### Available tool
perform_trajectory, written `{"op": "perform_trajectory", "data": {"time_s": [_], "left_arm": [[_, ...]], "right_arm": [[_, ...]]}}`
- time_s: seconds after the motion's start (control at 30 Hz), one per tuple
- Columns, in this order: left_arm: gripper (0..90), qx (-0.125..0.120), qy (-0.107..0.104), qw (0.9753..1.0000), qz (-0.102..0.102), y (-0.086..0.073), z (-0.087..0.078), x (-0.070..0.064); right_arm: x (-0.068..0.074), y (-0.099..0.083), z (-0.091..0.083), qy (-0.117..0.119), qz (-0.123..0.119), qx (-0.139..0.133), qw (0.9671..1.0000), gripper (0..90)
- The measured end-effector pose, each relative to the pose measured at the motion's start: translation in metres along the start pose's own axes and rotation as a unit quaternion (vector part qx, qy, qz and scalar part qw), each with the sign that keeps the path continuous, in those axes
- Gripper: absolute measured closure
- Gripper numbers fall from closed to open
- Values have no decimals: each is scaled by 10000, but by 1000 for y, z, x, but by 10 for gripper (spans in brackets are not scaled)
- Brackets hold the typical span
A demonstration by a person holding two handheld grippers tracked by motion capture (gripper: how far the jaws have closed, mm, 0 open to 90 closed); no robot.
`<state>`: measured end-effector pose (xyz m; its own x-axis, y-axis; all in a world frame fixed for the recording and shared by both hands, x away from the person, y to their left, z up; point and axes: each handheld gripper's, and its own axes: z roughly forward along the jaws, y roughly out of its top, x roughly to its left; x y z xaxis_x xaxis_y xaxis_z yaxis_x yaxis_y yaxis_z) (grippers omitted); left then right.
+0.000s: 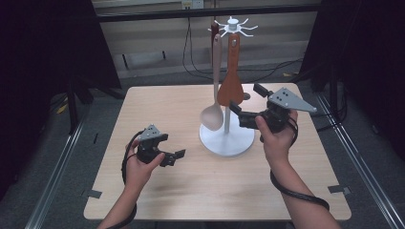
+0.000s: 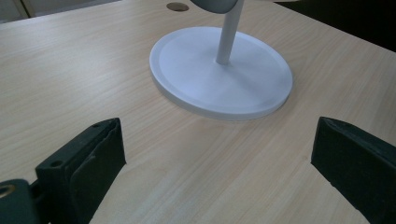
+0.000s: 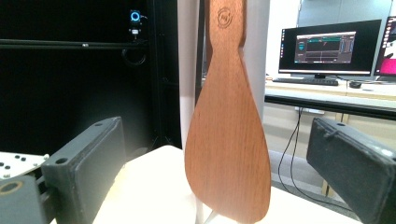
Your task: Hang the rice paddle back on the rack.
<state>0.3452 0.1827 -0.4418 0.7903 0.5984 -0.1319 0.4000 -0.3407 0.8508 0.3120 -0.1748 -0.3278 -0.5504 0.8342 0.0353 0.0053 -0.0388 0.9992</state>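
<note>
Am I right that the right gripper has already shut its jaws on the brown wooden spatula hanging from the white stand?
Not quite: the right gripper is open. In the right gripper view its jaws stand wide apart, with the brown wooden spatula between them, untouched. The spatula does hang from the white stand.

In the right gripper view the brown wooden spatula point(image 3: 227, 126) runs off the top edge, hiding its hanging hole, and covers most of the white stand pole point(image 3: 187, 70) behind it. In the left gripper view the round white stand base point(image 2: 219, 74) shows, but its pole is cut off at the top, and the pale grey spoon bowl point(image 2: 214, 4) is a mere sliver there.
</note>
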Motion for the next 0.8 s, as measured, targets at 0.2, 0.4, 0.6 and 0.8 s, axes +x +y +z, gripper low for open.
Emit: {"op": "perform_trajectory", "data": {"time_s": [0.2, 0.4, 0.6, 0.8], "left_arm": [[27, -1, -10, 10000, 16, 0, 0, 0], [26, -6, -30, 10000, 4, 0, 1, -1], [26, -14, -30, 10000, 11, 0, 1, -1], [24, 5, 1, 10000, 12, 1, 1, -2]], "right_arm": [[1, -5, -2, 68, -30, 75, 9999, 35], [2, -11, -4, 123, -48, 132, 9998, 35], [3, -19, -6, 211, -63, 215, 9995, 34], [3, -24, -9, 251, -63, 267, 9993, 34]]}}
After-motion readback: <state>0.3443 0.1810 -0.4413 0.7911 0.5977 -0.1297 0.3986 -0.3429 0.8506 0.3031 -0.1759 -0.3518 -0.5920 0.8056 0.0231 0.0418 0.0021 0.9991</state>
